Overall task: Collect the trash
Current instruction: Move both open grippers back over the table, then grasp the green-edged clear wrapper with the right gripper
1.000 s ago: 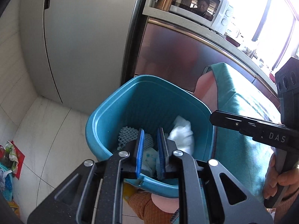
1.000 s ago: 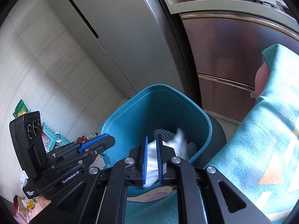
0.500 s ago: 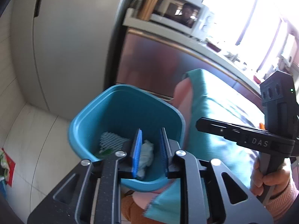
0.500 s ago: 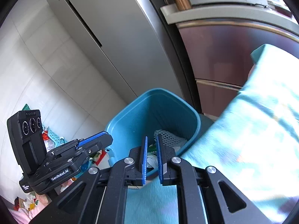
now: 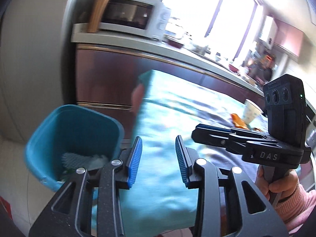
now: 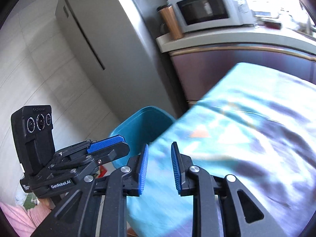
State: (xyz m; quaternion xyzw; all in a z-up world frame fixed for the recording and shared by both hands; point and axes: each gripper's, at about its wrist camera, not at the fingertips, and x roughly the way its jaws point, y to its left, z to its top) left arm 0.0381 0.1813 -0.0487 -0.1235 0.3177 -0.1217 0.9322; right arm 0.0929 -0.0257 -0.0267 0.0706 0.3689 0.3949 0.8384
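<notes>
Kitchen table [image 5: 169,106] back in view; both grippers, left [image 5: 159,158] and right [image 6: 159,166], now released, empty, swung off bin [image 5: 65,126]. Drop done; cup [image 5: 251,113] next, likely.

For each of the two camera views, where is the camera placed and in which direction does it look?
Left wrist: sits on the left gripper, looking across the teal tablecloth to the counter; the right gripper and the person's right hand show.
Right wrist: sits on the right gripper, looking toward the fridge; the left gripper shows.
Both share the blue bin, the tablecloth and the microwave.
</notes>
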